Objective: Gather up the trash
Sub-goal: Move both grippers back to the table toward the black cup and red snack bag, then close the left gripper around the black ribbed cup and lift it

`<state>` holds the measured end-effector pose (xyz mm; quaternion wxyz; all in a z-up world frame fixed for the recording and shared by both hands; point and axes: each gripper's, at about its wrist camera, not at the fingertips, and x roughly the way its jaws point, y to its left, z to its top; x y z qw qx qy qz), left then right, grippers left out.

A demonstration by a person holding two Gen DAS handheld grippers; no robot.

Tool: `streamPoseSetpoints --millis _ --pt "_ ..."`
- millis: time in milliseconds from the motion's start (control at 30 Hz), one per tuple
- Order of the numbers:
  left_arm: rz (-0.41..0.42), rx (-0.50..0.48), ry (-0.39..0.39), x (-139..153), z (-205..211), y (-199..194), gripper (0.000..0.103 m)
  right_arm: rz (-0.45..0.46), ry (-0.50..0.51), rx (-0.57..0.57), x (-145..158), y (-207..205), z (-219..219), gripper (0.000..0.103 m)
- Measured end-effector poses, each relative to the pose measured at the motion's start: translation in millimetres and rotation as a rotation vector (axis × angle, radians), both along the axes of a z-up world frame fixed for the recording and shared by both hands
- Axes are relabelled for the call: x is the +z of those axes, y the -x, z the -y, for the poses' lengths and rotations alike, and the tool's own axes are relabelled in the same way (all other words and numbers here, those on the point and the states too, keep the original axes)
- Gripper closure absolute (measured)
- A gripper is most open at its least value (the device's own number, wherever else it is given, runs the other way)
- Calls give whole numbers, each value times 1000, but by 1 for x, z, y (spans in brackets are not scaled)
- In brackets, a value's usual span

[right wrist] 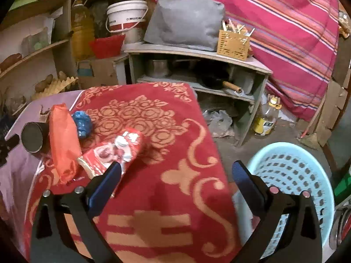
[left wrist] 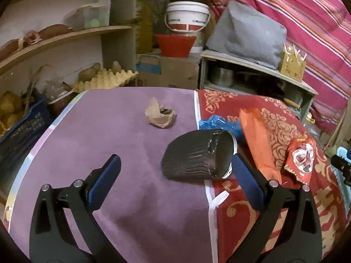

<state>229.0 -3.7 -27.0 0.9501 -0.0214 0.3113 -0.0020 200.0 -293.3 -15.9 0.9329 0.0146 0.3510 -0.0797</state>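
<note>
A black ribbed paper cup [left wrist: 197,155] lies on its side at the seam of the purple cloth [left wrist: 109,131] and the red patterned cloth [left wrist: 285,120]. My left gripper [left wrist: 175,171] is open, the cup between its fingers near the right one. A crumpled brown paper scrap [left wrist: 160,114] lies farther back. A blue plastic wad [left wrist: 219,123], an orange wrapper [left wrist: 258,146] and a red snack packet [left wrist: 302,160] lie on the red cloth. My right gripper [right wrist: 176,175] is open and empty over the red cloth, its left finger beside the red snack packet [right wrist: 114,151]. The orange wrapper [right wrist: 63,140], blue wad [right wrist: 82,123] and cup [right wrist: 33,137] show at left.
A light blue perforated basket [right wrist: 296,186] stands at the right, below the table edge. Shelves with an egg tray [left wrist: 105,79], a white bucket [left wrist: 186,15] and a grey low shelf [right wrist: 197,70] stand behind. A striped red blanket [right wrist: 285,32] hangs at the back right.
</note>
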Motion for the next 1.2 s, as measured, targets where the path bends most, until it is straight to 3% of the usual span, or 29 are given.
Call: streamPoseSetpoints --millis 367,633,767,833,933,1200 --pt "-41 -26 4 -14 10 -32 6 -31 -1 39 -12 -17 -22 5" --pt "-82 -60 104 -22 -5 -48 5 -49 -10 35 -18 -22 -24 5" --pt "-126 -96 76 -28 4 -54 5 -53 -4 40 -20 -24 -27 5" --pt "-131 -111 71 -29 7 -54 6 -53 -4 42 -20 -25 -29 5" --pt "-130 -138 80 -29 8 -54 19 -51 -1 46 -20 -25 -30 5" --pt "-113 -126 63 -26 9 -47 24 -48 2 46 -20 -24 -30 5"
